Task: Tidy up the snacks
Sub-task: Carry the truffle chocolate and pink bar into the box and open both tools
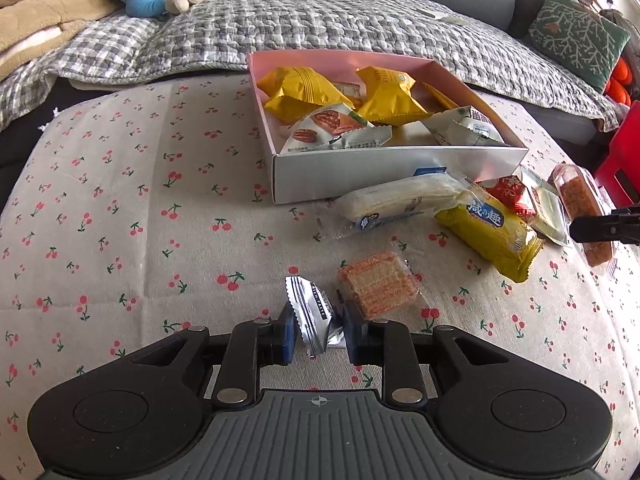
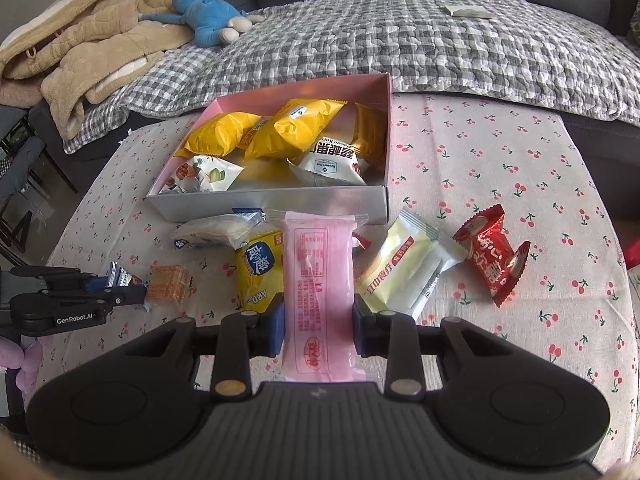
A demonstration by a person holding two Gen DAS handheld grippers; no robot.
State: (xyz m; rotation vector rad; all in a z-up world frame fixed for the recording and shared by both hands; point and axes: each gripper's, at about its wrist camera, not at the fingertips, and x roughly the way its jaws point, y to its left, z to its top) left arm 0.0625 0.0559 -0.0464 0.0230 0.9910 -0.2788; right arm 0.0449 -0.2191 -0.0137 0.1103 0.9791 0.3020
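Around me I see a sofa with a grey checked quilt [image 2: 400,40], a blue plush toy [image 2: 208,16] and a tan blanket [image 2: 80,48] behind the cherry-print bench [image 1: 120,220]. Loose snacks crowd the box's near wall: a white roll pack [image 1: 400,200], a yellow biscuit pack [image 1: 490,232], a cream packet [image 2: 408,264], a red candy pack [image 2: 494,256] and an orange wafer pack [image 1: 378,284]. The pink-lined box [image 2: 280,204] holds yellow pouches [image 2: 296,128] and white nut packets [image 2: 332,164]. My left hand-held gripper [image 1: 318,334] has a crinkled silver packet [image 1: 314,320] between its fingers, pinched low over the bench. My right hand-held gripper [image 2: 318,330] clamps a long pink wrapper [image 2: 318,280] just before the box.
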